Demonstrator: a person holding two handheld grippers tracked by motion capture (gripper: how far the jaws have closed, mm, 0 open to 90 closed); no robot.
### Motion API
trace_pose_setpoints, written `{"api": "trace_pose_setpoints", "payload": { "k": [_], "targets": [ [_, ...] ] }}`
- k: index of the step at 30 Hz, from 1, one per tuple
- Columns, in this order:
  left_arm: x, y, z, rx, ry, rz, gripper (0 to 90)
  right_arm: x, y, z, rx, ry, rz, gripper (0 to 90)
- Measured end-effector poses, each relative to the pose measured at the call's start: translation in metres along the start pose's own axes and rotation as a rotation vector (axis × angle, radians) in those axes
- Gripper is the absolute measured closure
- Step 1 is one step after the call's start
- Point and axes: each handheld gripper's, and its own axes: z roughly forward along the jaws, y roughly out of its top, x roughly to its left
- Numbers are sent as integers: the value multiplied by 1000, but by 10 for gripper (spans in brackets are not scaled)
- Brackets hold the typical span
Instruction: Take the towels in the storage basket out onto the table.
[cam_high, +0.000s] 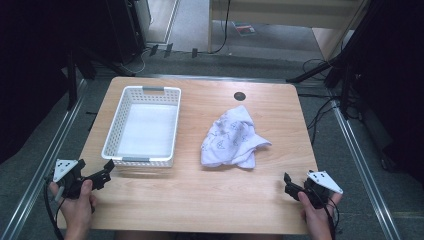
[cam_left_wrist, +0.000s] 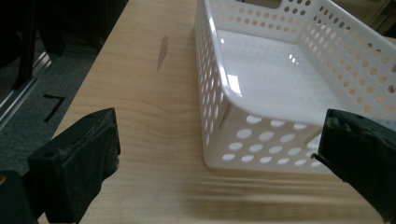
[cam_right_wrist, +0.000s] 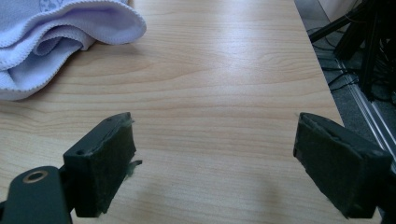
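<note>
A crumpled white cloth (cam_high: 231, 137) with a pale blue print lies right of the table's centre. In the right gripper view a folded edge of the cloth (cam_right_wrist: 56, 28) sits far up at the left. A white perforated basket (cam_high: 115, 127) stands empty on the left half of the table. My left gripper (cam_high: 106, 172) is open just short of the basket's near left corner. In its own view the left gripper (cam_left_wrist: 219, 126) has its jaws wide apart facing that corner of the basket (cam_left_wrist: 219, 70). My right gripper (cam_high: 289, 184) (cam_right_wrist: 215, 126) is open over bare wood near the front right, holding nothing.
The wooden table (cam_high: 210, 195) has a round black cable hole (cam_high: 239, 96) near its far edge. Metal rails (cam_high: 45, 150) run along the floor on both sides. Dark stands and cables (cam_high: 345, 75) are off the table's far right corner.
</note>
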Motion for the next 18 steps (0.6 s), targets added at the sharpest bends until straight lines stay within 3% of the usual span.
{"api": "trace_pose_setpoints", "payload": {
  "k": [3, 12, 18],
  "targets": [
    [5, -10, 1, 1, 8, -19, 0, 0, 0, 0, 0, -1, 1, 130],
    [12, -14, 2, -11, 0, -67, 0, 0, 0, 0, 0, -2, 0, 130],
    [7, -16, 4, -2, 2, -41, 0, 1, 0, 0, 0, -7, -7, 130]
  ]
}}
